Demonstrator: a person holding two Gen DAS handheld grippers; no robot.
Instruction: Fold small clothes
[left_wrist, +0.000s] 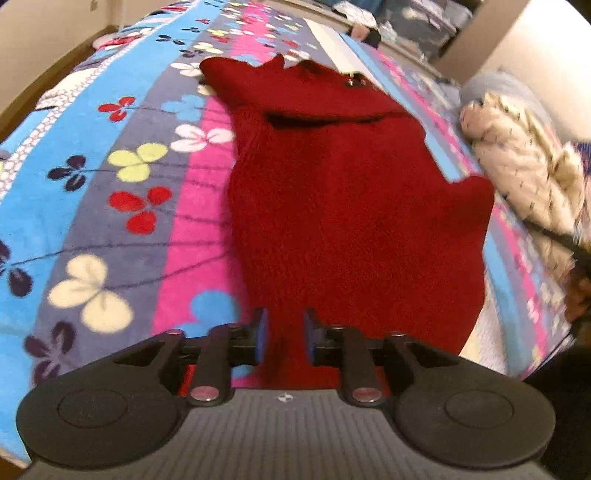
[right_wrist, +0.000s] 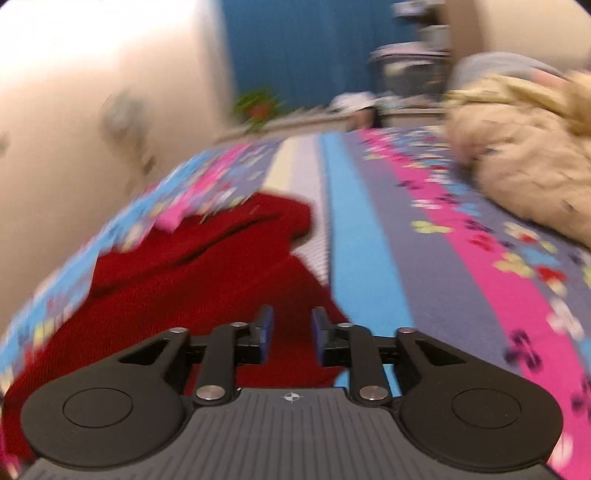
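The red knitted garment (left_wrist: 332, 192) is being seen spread on the flowered blanket (left_wrist: 110, 177), its long axis running straight ahead of the left gripper (left_wrist: 286, 338), its near hem lying under the parted, empty jaws. The right gripper (right_wrist: 291, 339) is likewise being held released, nothing clamped, with the garment's corner beneath and to its left. The left hand is judged nearer the hem's middle. A cream fluffy coat (left_wrist: 524, 173) is lying well off to the right, nothing blocking.
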